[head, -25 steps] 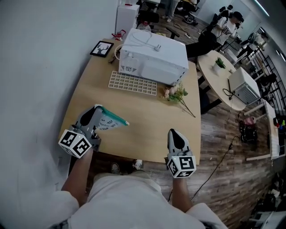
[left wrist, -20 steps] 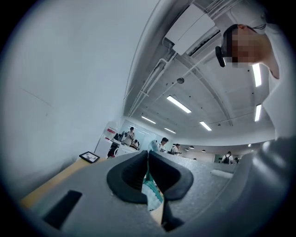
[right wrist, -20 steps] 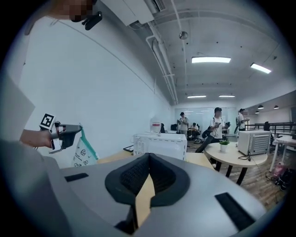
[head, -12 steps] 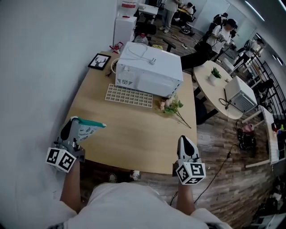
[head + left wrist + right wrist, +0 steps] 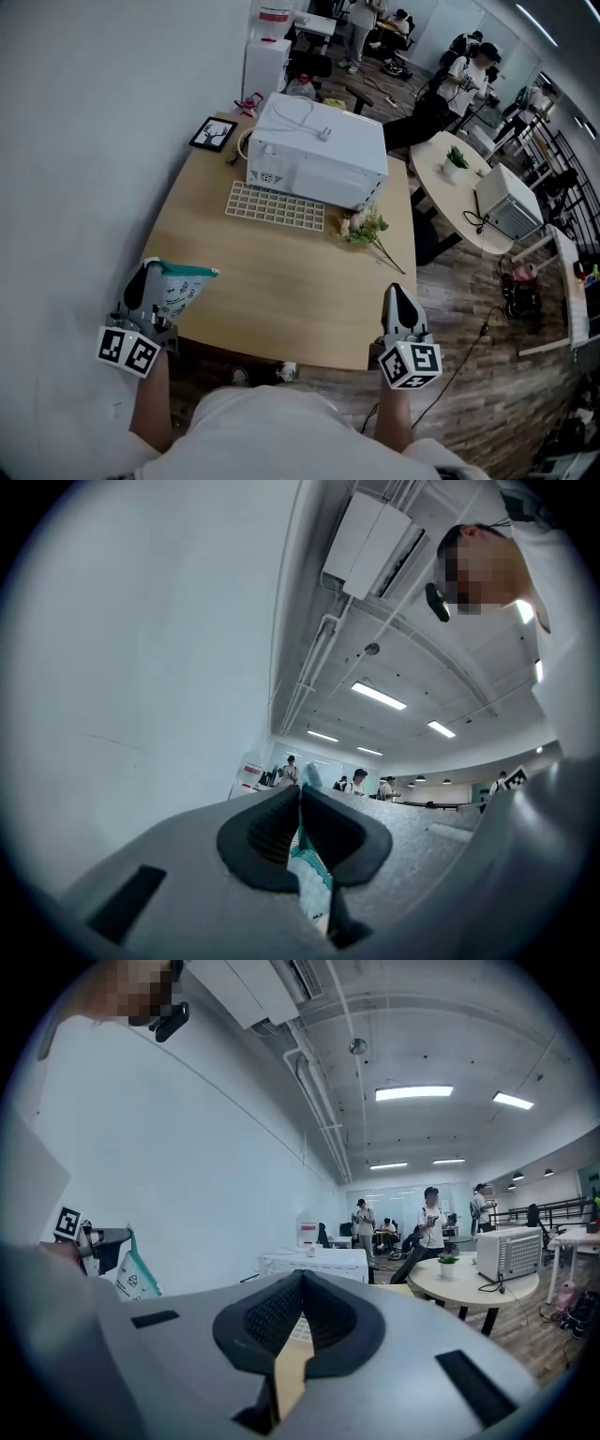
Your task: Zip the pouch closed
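The pouch [image 5: 181, 285] is white with a teal top edge. It hangs in the air over the wooden table's [image 5: 281, 272] near-left corner, and my left gripper [image 5: 147, 277] is shut on one end of it. In the left gripper view the pouch [image 5: 310, 878] shows pinched between the dark pads of the left gripper [image 5: 300, 795]. My right gripper [image 5: 397, 292] is shut and empty, off the table's near-right corner, well apart from the pouch. Its own view shows the right gripper [image 5: 302, 1284] with pads together, and the pouch [image 5: 137, 1277] far to the left.
A white box-shaped appliance [image 5: 317, 150] stands at the table's back, with a white grid tray [image 5: 275, 204] in front of it. A flower sprig [image 5: 367, 228] lies to the right and a picture frame [image 5: 214, 134] at back left. Beyond stand a round table [image 5: 469, 183] and people.
My left gripper has carried the pouch left and up, off the tabletop to the near-left corner. The right gripper has risen and drifted slightly right.
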The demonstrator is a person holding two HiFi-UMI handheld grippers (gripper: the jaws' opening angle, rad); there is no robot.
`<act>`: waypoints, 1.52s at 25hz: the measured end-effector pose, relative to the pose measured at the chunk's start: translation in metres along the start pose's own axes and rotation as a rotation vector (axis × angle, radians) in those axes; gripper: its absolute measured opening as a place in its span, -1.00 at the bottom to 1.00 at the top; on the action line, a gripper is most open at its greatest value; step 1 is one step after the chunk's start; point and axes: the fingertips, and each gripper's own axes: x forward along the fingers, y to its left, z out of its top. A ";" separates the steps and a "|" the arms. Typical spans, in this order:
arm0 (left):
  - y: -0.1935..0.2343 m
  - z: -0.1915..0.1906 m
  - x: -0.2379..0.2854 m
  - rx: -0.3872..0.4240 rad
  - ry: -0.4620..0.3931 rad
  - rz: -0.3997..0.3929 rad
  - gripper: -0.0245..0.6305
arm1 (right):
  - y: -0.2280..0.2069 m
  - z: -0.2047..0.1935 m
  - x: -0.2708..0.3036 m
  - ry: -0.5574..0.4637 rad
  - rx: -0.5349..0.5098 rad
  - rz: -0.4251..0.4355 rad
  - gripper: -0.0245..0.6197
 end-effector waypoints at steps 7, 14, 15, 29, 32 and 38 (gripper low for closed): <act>0.000 -0.003 0.000 -0.004 -0.010 -0.001 -0.88 | 0.006 0.002 0.003 -0.004 -0.014 0.003 -0.92; 0.003 -0.014 0.004 0.001 0.017 0.007 -0.88 | 0.010 -0.002 0.006 -0.013 0.007 0.007 -0.92; 0.003 -0.014 0.005 0.005 0.020 0.005 -0.88 | 0.010 -0.003 0.006 -0.013 0.011 0.009 -0.92; -0.011 -0.013 0.021 0.054 0.029 -0.024 -0.88 | 0.013 -0.014 0.014 0.007 -0.017 0.042 -0.92; -0.014 -0.014 0.022 0.053 0.027 -0.024 -0.88 | 0.012 -0.013 0.015 0.004 -0.017 0.049 -0.92; -0.015 -0.014 0.019 0.049 0.023 -0.010 -0.88 | 0.013 -0.009 0.018 -0.001 -0.030 0.071 -0.92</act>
